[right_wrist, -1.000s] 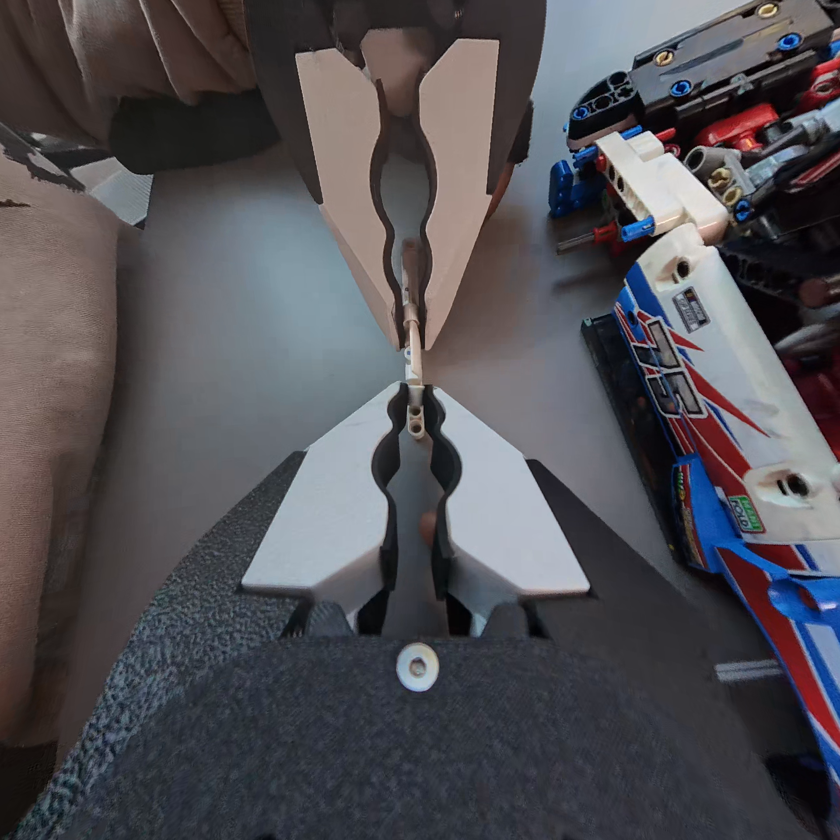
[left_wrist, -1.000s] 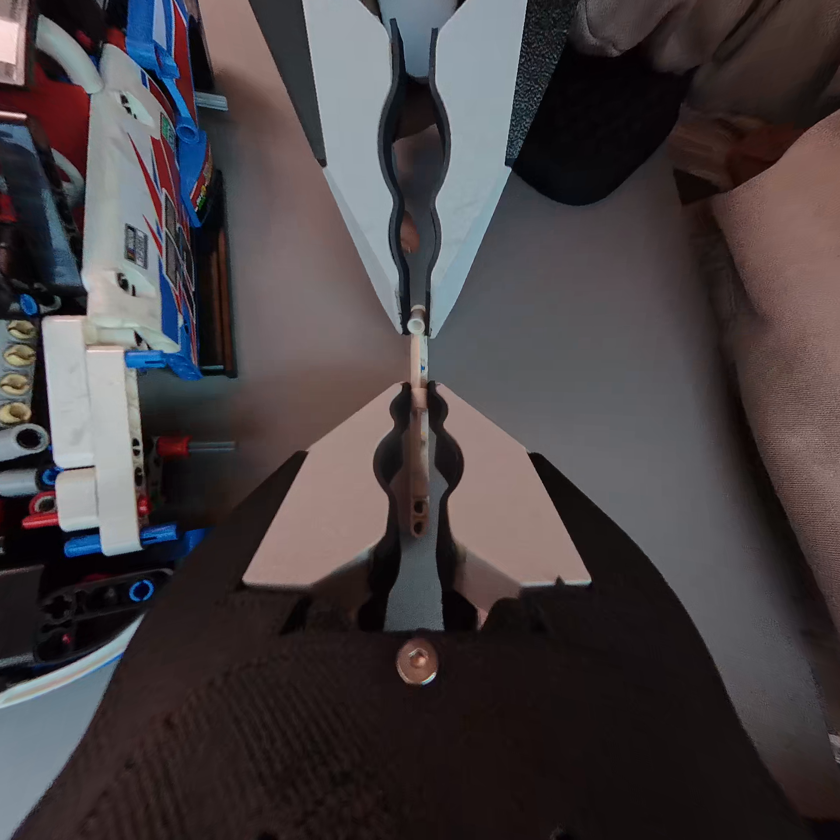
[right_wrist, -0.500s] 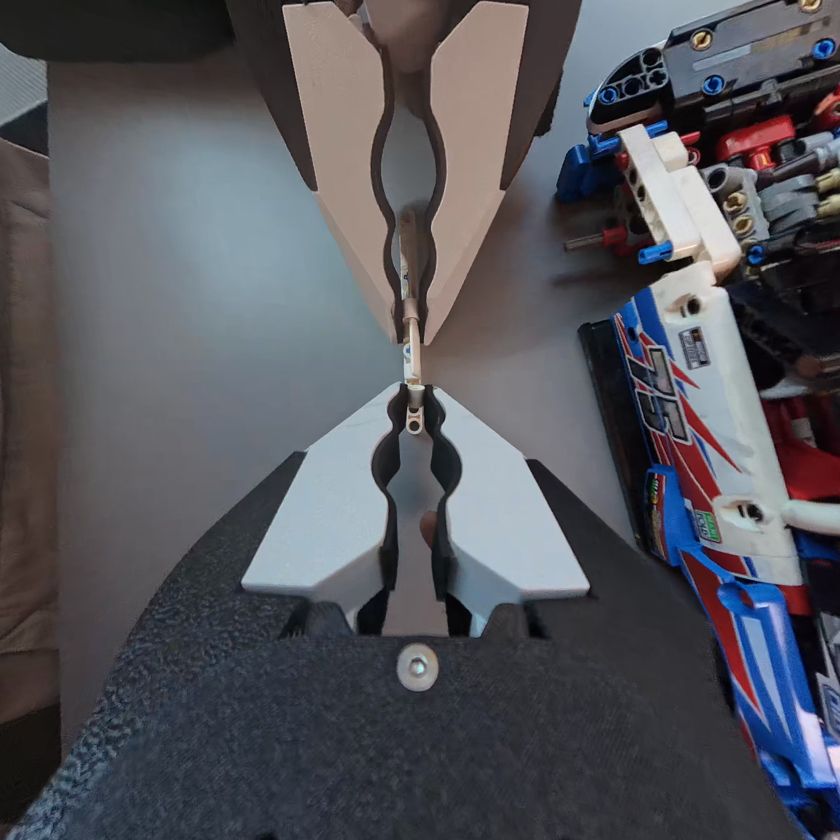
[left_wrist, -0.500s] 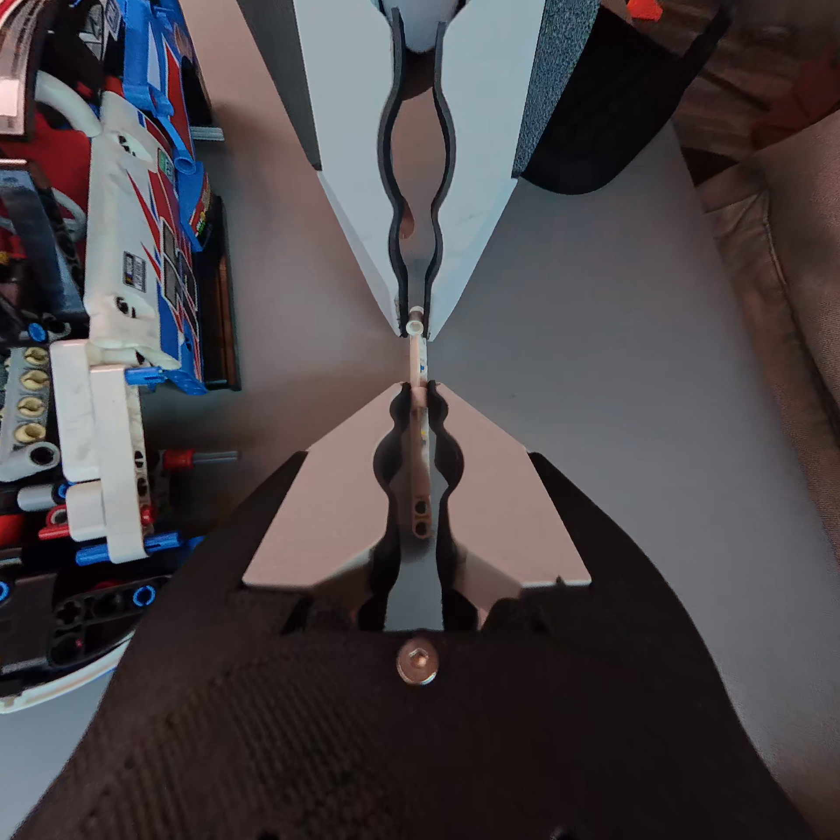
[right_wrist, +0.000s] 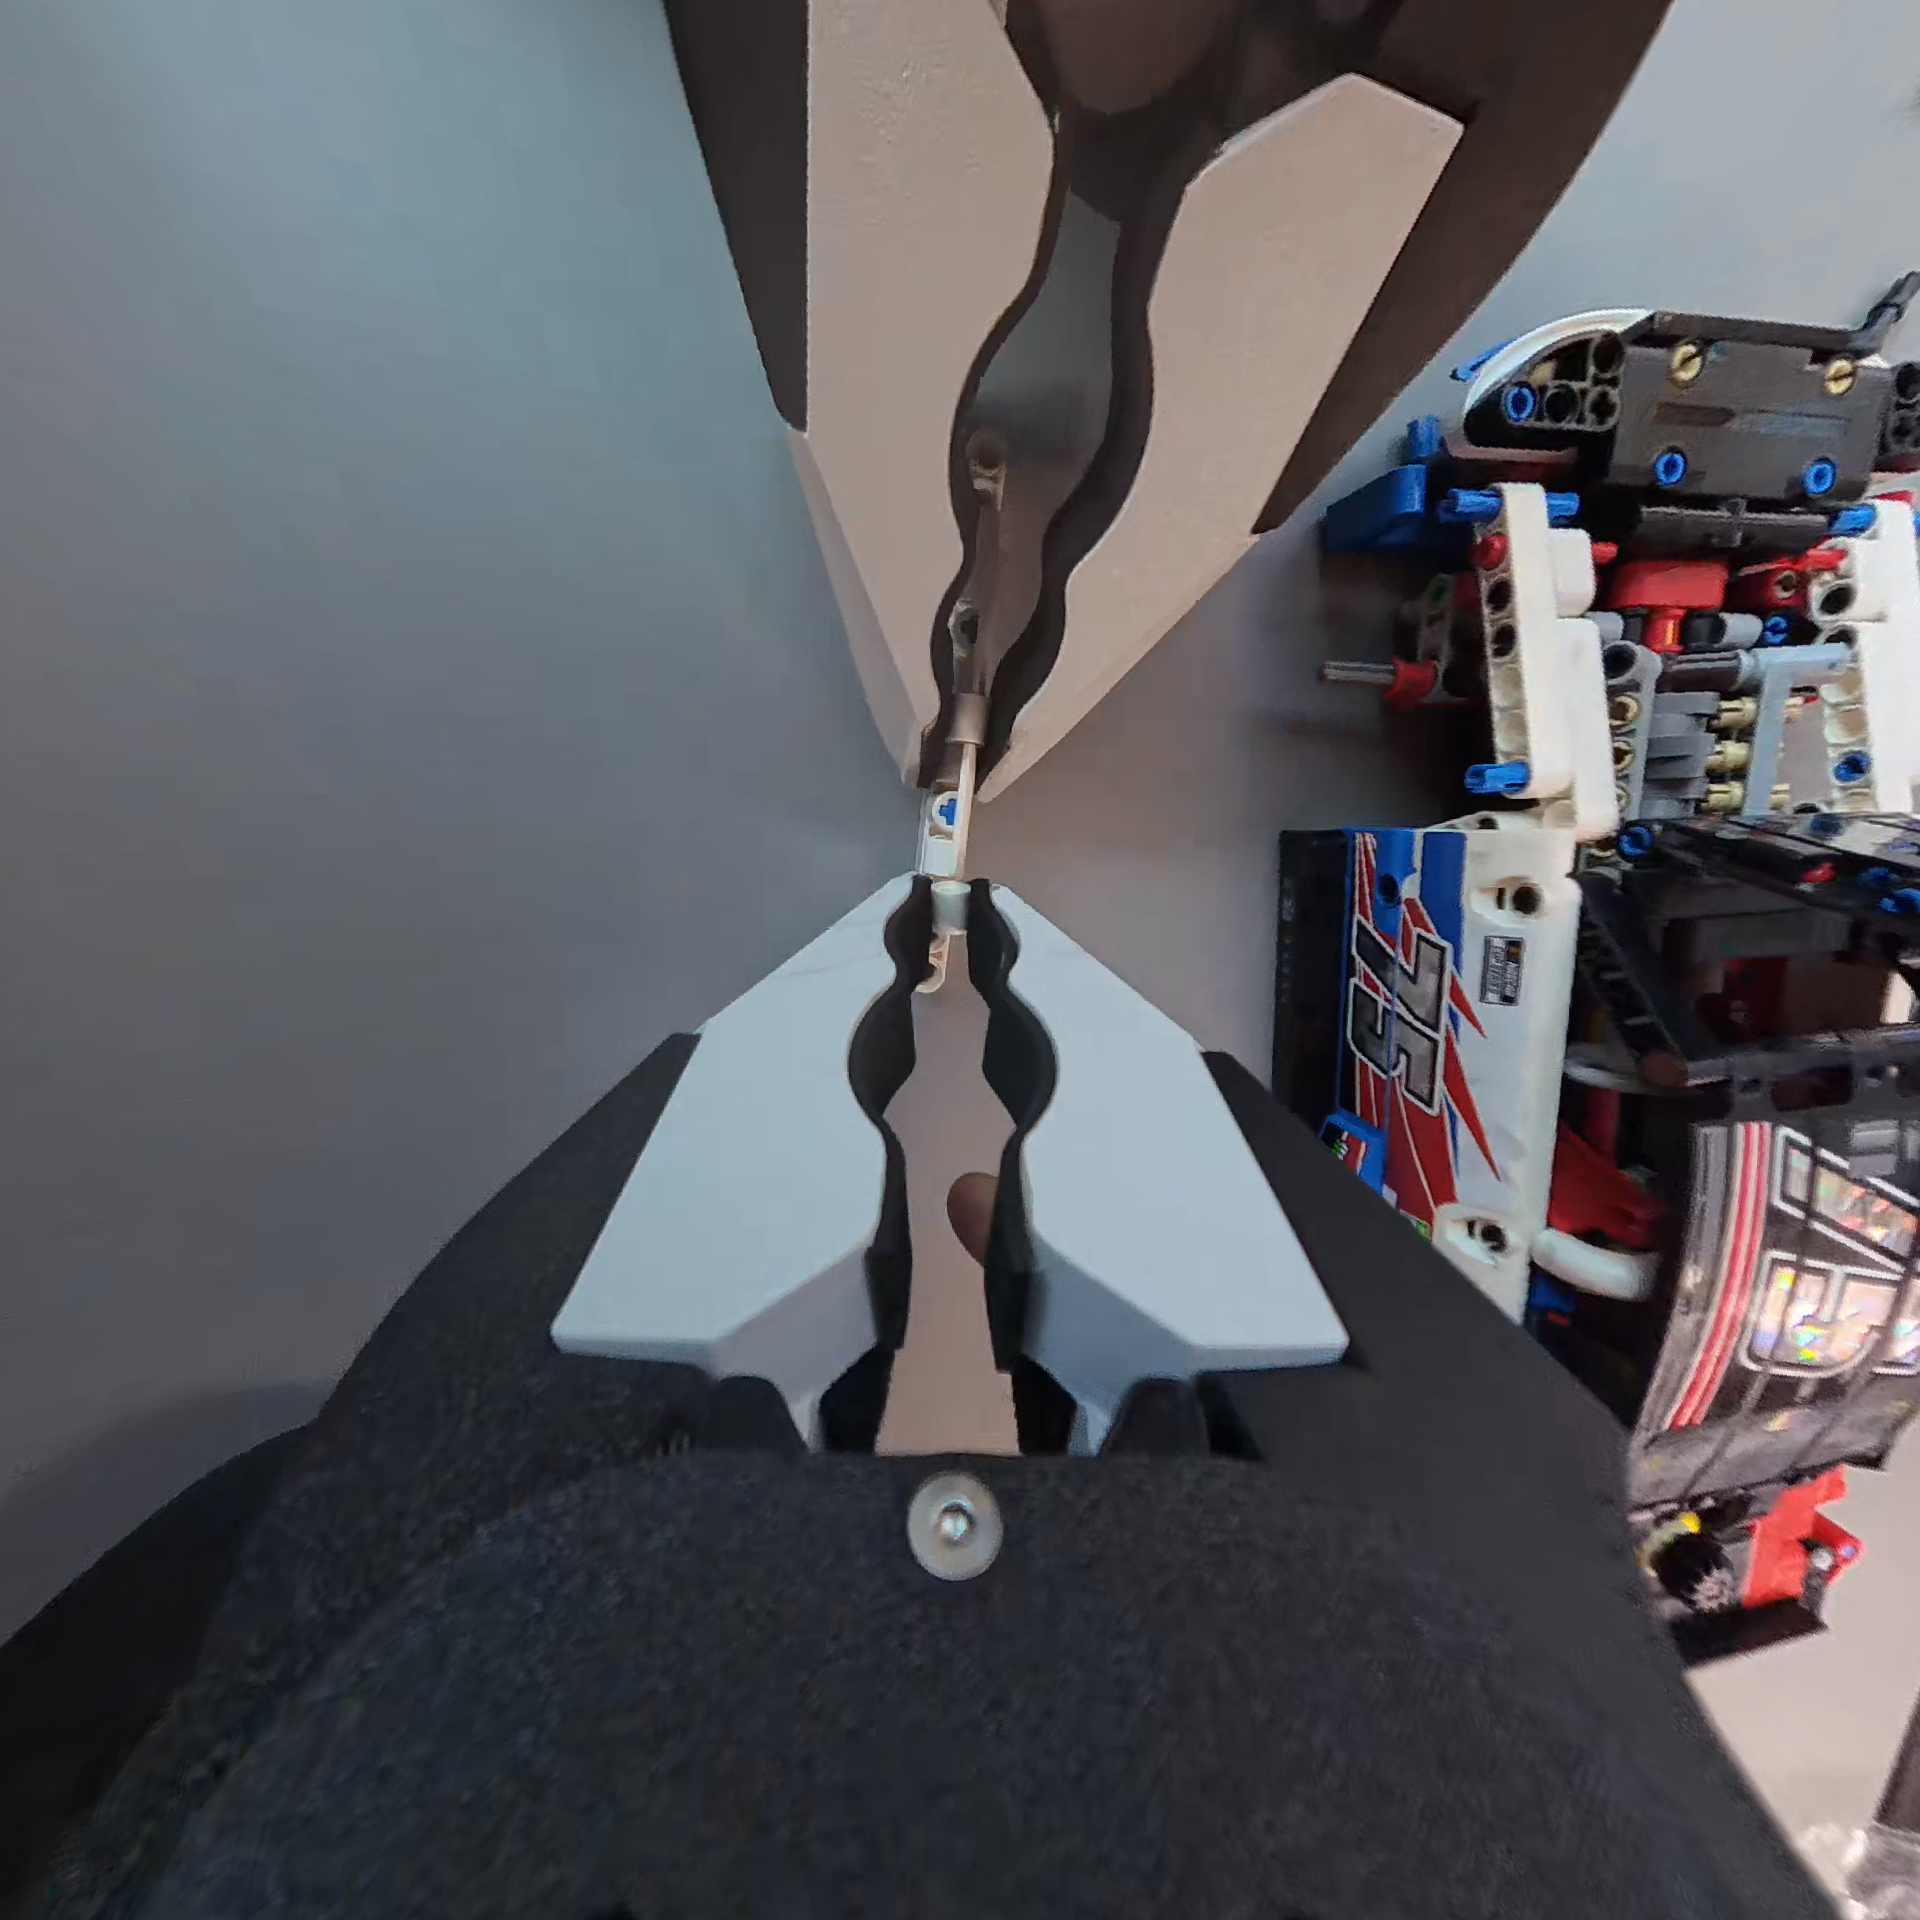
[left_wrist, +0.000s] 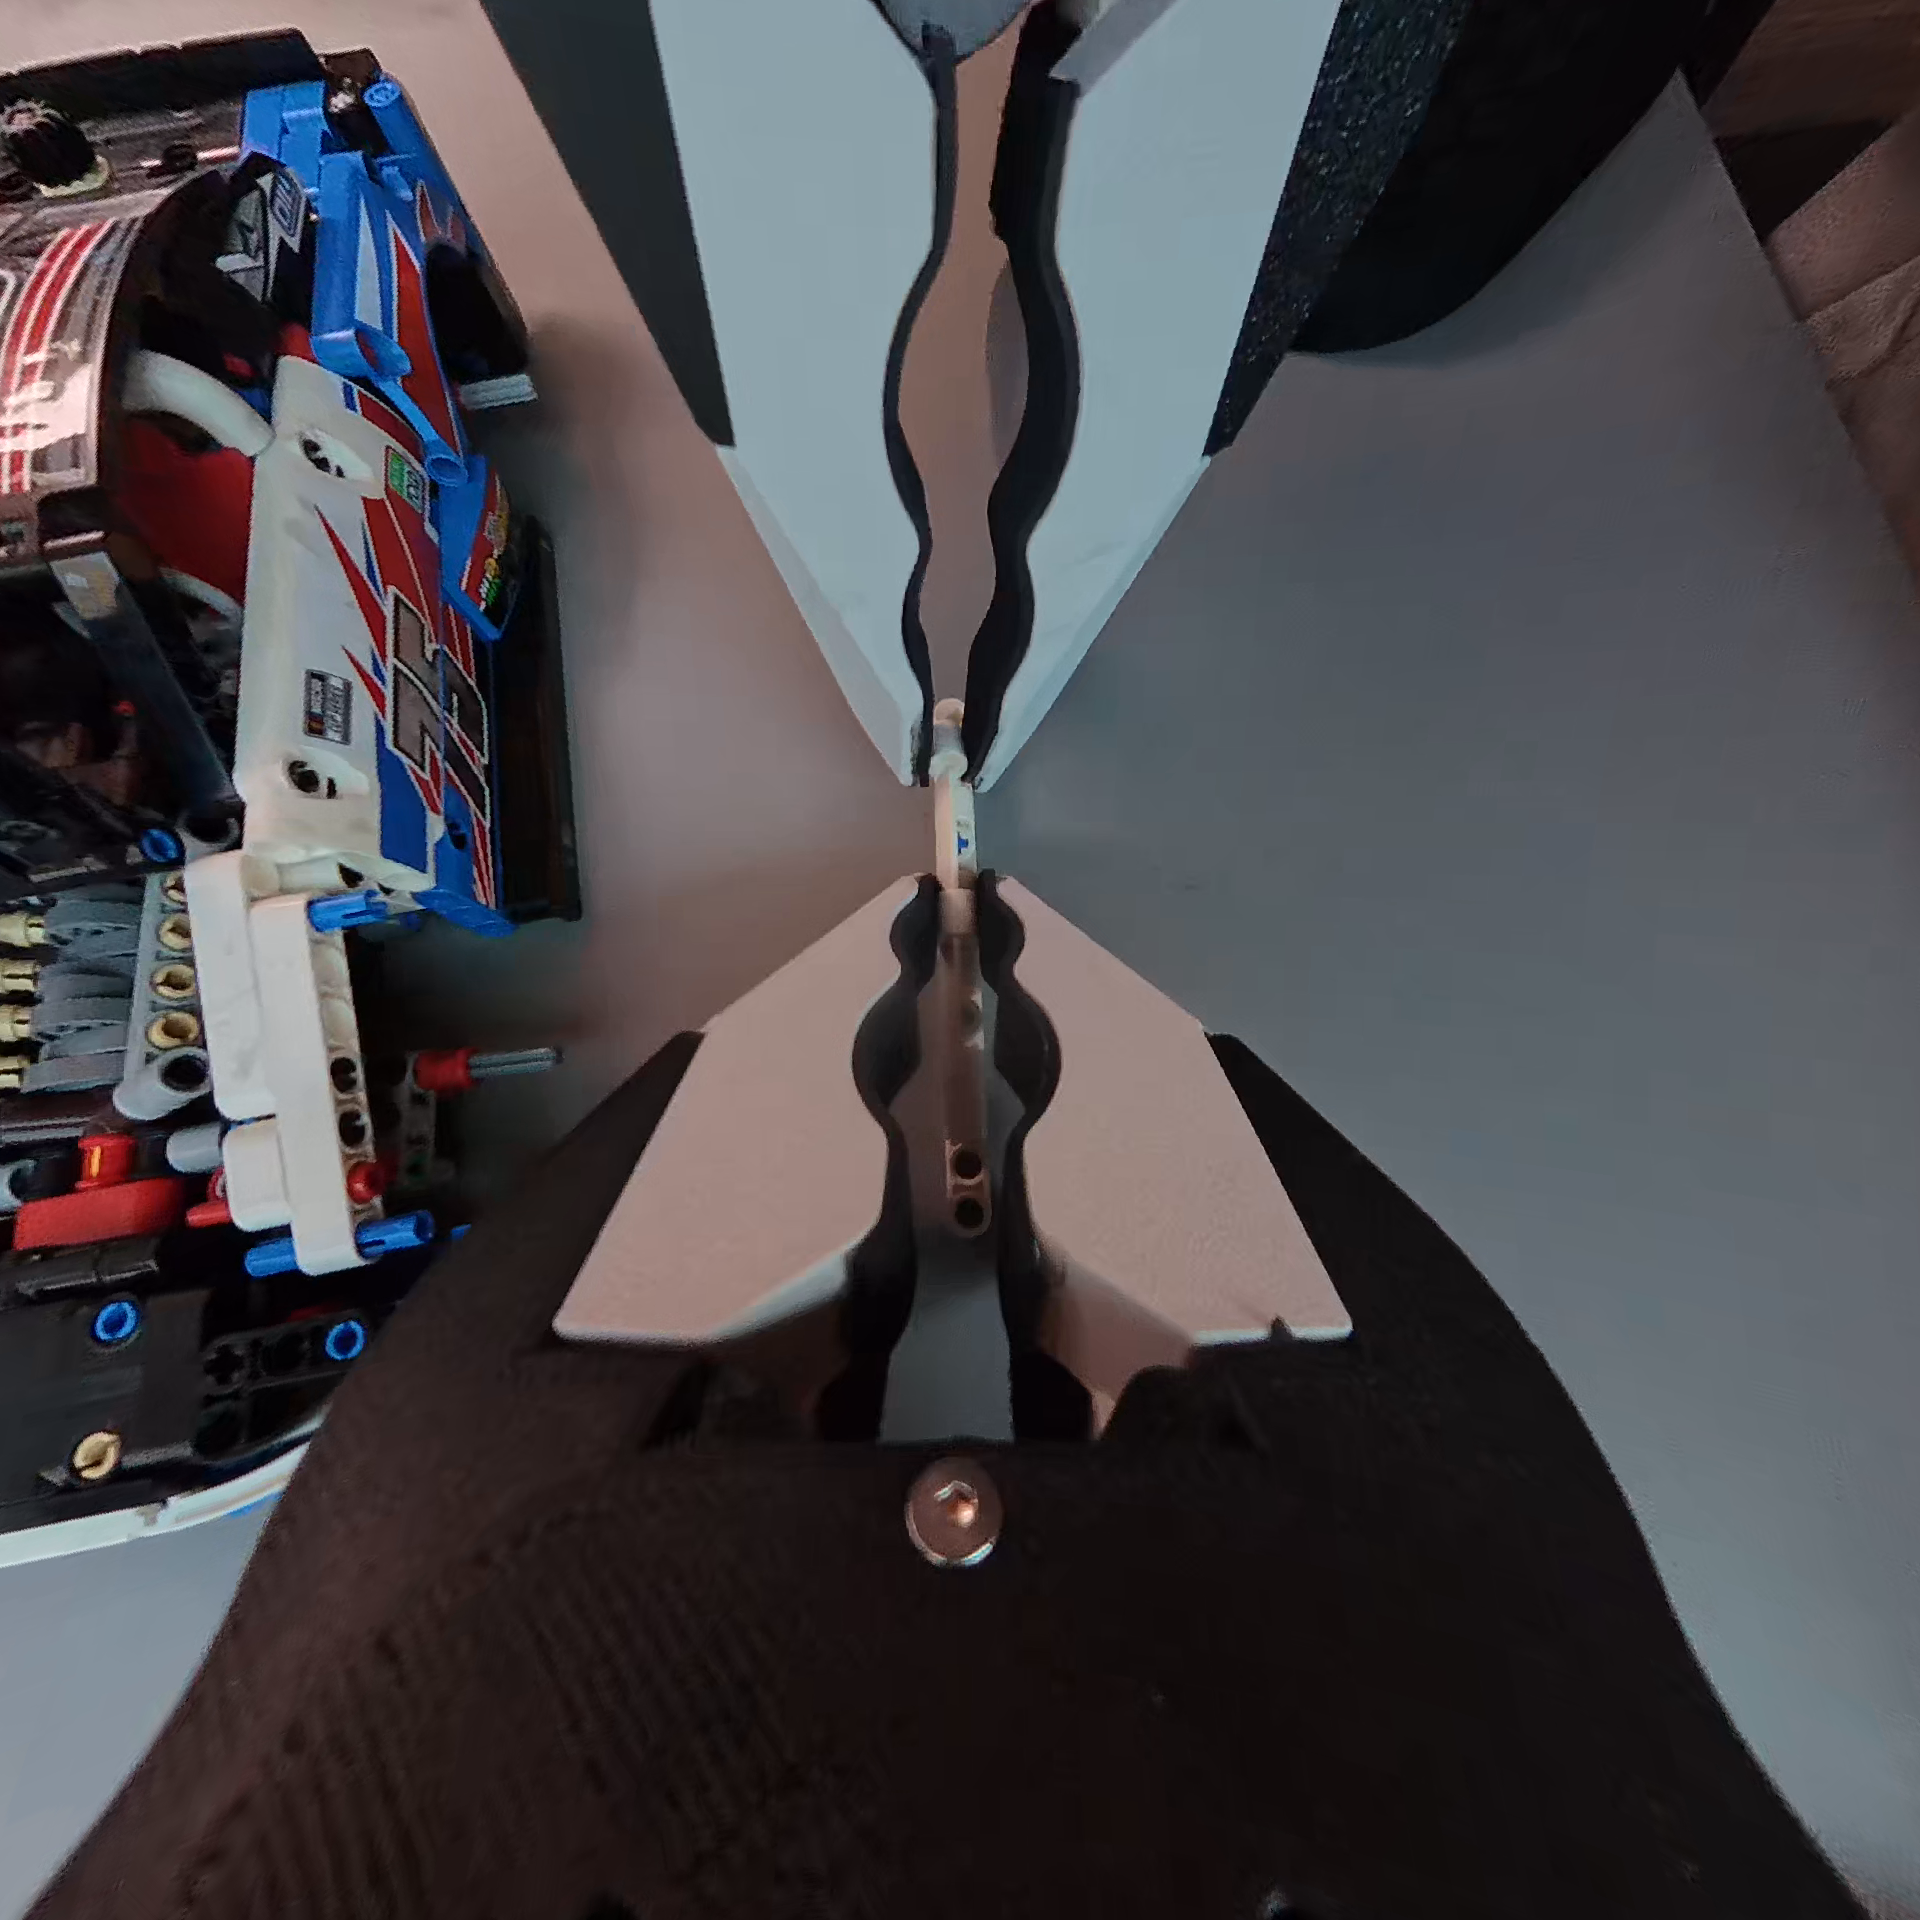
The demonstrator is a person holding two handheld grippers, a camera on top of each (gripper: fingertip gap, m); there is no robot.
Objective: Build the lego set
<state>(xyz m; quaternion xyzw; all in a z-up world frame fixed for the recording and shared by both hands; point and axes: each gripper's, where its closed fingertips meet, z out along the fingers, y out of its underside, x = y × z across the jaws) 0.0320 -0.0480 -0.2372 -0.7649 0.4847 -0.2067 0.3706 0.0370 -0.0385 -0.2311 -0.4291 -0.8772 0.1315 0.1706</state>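
Note:
A thin white lego beam [left_wrist: 954, 831] spans the gap between my two grippers above the grey table. My left gripper [left_wrist: 948, 883] is shut on its near part; the beam's holed end lies back between the fingers. My right gripper [left_wrist: 943, 774] comes in from the top, tip to tip, and is shut on the far end. In the right wrist view my right gripper [right_wrist: 948, 888] pinches a small white end piece, and my left gripper [right_wrist: 951, 784] holds the beam [right_wrist: 943, 831], which shows a blue pin. The partly built lego race car [left_wrist: 343, 727] lies left; in the right wrist view the car [right_wrist: 1455, 987] lies right.
The grey table [left_wrist: 1455, 727] stretches bare to the right of the grippers, and to the left in the right wrist view [right_wrist: 416, 520]. Brown fabric [left_wrist: 1860, 260] sits at the table's far right corner. The car's open chassis with red, blue and grey parts [right_wrist: 1662, 675] faces the grippers. My left and right fingertips are right by each other.
Both grippers have stayed shut on the beam and have moved together. More of the car shows in both views, and the brown fabric has slid out towards the edges. The beam has turned slightly.

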